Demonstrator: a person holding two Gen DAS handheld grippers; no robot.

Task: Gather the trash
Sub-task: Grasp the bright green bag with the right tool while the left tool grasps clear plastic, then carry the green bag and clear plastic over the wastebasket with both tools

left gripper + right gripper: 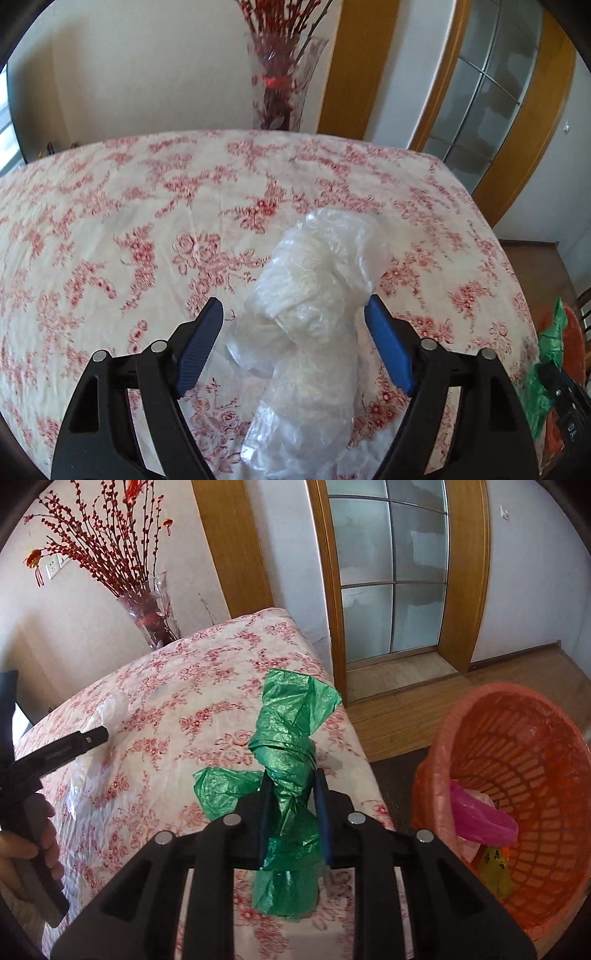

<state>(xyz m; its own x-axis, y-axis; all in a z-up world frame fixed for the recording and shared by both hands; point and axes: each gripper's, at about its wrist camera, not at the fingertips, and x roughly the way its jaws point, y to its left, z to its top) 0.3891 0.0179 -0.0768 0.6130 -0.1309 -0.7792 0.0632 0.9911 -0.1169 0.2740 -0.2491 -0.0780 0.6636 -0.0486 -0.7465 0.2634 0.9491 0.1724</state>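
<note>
A crumpled clear plastic bag (306,321) lies on the floral tablecloth (110,221). My left gripper (293,308) is open, its blue fingers on either side of the bag; the right pad looks close to it. My right gripper (293,779) is shut on a twisted green plastic bag (288,738) and holds it above the table's right part. The green bag also shows at the right edge of the left wrist view (546,354). The left gripper's body (55,753) shows at the left of the right wrist view, over the clear bag (110,705).
An orange basket (535,738) lined with an orange bag stands on the floor right of the table, with pink and yellow trash inside. A glass vase (280,85) with red branches stands behind the table. A glass door (388,572) is behind.
</note>
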